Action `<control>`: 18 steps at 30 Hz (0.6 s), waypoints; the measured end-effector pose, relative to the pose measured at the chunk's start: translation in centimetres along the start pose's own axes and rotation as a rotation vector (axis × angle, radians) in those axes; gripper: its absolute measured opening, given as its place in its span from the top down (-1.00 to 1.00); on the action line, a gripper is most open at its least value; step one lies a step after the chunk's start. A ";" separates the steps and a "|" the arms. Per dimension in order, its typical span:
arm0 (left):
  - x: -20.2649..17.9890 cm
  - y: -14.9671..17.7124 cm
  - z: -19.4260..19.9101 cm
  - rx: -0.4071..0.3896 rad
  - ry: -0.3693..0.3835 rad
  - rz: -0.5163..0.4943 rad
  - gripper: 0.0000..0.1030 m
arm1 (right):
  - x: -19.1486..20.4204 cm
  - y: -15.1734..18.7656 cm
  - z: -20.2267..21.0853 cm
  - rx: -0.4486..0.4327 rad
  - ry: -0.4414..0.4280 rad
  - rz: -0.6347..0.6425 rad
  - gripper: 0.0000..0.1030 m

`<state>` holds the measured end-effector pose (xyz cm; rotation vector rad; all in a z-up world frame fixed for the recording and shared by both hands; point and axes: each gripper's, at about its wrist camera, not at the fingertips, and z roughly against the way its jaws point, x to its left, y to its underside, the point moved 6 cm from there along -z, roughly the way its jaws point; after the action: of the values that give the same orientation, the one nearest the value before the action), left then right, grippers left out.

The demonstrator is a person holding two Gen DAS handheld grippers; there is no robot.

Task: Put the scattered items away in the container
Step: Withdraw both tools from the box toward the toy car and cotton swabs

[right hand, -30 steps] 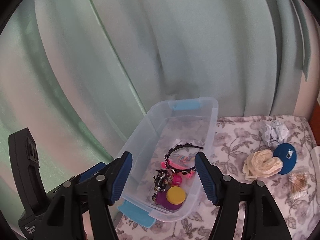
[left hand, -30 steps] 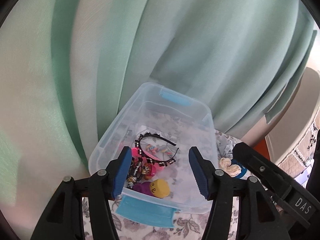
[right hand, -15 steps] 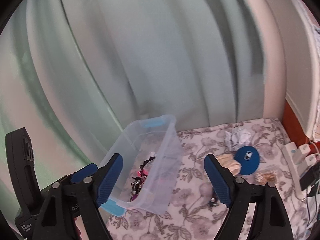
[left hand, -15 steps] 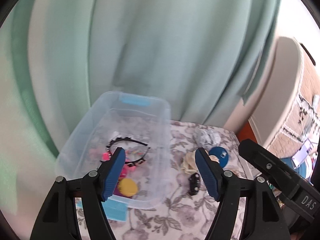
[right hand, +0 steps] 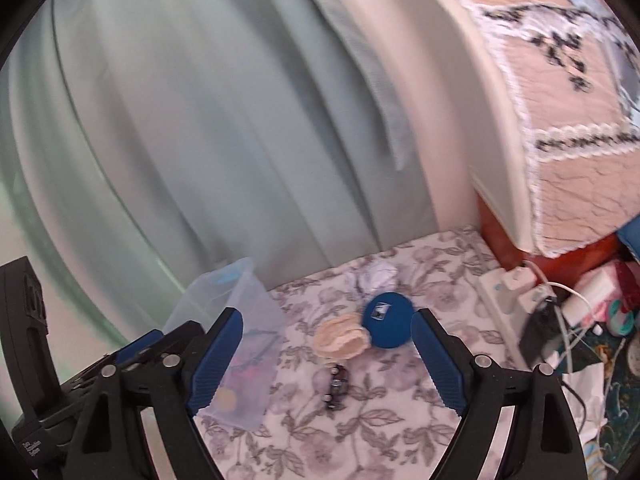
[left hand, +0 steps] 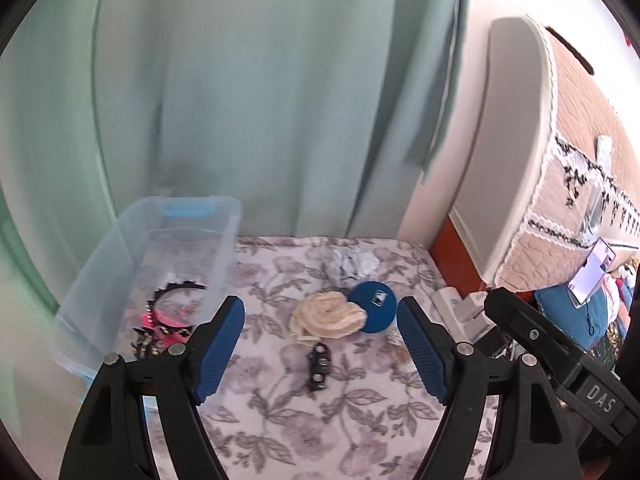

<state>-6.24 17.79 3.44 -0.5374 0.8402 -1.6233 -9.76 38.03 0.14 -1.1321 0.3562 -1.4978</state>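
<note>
From the left wrist, the left claw (left hand: pixel 320 344) is seen with its blue pads (left hand: pixel 219 350) spread wide apart and nothing held between them. A second ago the clear container (left hand: pixel 224 248) filled the gap between the pads; now it has slid to the left of the view, and the flowered worktop (left hand: pixel 320 420) is framed instead. Inside the container a black headband (left hand: pixel 176 290) and pink trinkets (left hand: pixel 160 320) are seen. Between the pads lie a small black hair clip (left hand: pixel 319 364), a cream scrunchie (left hand: pixel 328 316) just beyond it, and a blue disc (left hand: pixel 374 306) touching the scrunchie's right side. A crumpled white cloth (left hand: pixel 352 264) lies farther back, near the green curtain (left hand: pixel 240 100).

From the right wrist, the right claw (right hand: pixel 326 360) is likewise shown open and empty. The view has swung rightward: the container (right hand: pixel 244 320), centred a second ago, is now partly hidden behind the left pad (right hand: pixel 216 360). The hair clip (right hand: pixel 337 386) lies between the pads, with the scrunchie (right hand: pixel 342 340) and the disc (right hand: pixel 388 326) beyond it. A white power strip (right hand: pixel 516 292) has come into sight at the worktop's right edge.
</note>
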 end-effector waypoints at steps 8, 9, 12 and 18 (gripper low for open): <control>-2.2 2.2 -2.9 0.082 -0.003 -0.006 -0.54 | -5.1 1.6 -1.3 0.059 0.069 -0.064 -0.72; -2.3 2.6 -3.4 0.098 -0.005 -0.003 -0.54 | -5.5 1.9 -1.6 0.070 0.074 -0.065 -0.72; -2.5 3.6 -4.9 0.143 -0.004 0.001 -0.54 | -6.6 3.0 -2.5 0.099 0.092 -0.068 -0.72; -2.0 5.7 -7.6 0.209 -0.010 0.015 -0.54 | -8.5 5.1 -4.8 0.169 0.121 -0.091 -0.72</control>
<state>-7.75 21.15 -5.56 -0.3902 0.6558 -1.6702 -11.76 42.31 -9.77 -0.9369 0.2575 -1.6491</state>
